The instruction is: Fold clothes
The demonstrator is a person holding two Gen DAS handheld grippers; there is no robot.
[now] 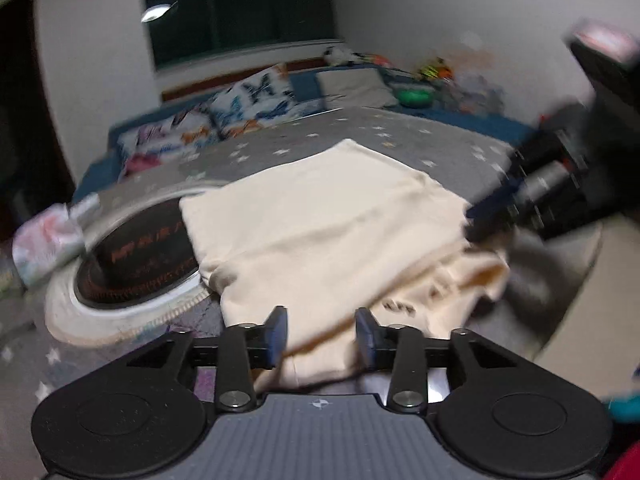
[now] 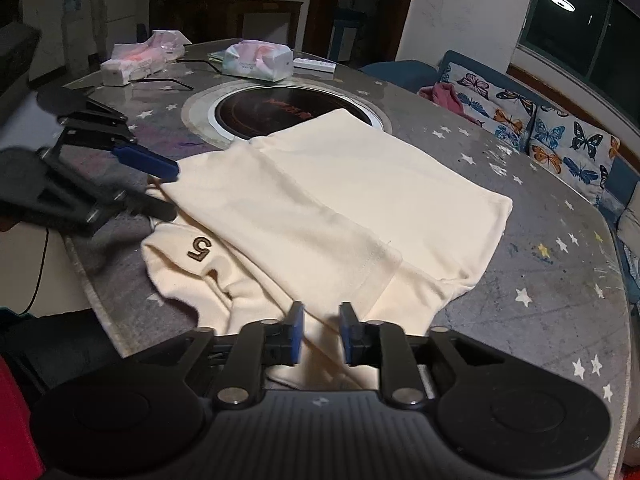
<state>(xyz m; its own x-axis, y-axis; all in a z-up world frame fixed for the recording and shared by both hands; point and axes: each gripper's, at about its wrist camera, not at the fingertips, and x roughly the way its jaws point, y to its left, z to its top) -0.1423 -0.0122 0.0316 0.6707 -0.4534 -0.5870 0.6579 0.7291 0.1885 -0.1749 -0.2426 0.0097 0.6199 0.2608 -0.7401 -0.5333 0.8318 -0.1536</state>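
Note:
A cream garment (image 2: pixel 340 208) with a dark "5" mark lies partly folded on the round grey star-patterned table (image 2: pixel 520 300). It also shows in the left wrist view (image 1: pixel 320 224). My left gripper (image 1: pixel 322 334) is open, its jaws on either side of a cream edge at the near side. My right gripper (image 2: pixel 322 332) is open over the garment's near edge. In the left wrist view the right gripper (image 1: pixel 480 220) sits at the garment's right corner. In the right wrist view the left gripper (image 2: pixel 160 188) sits at the left corner.
A round black hob (image 2: pixel 288 114) is set in the table's middle, partly under the garment. Tissue packs (image 2: pixel 256 60) and a white box (image 2: pixel 116 74) lie at the far side. A sofa with butterfly cushions (image 2: pixel 560 140) stands beyond the table.

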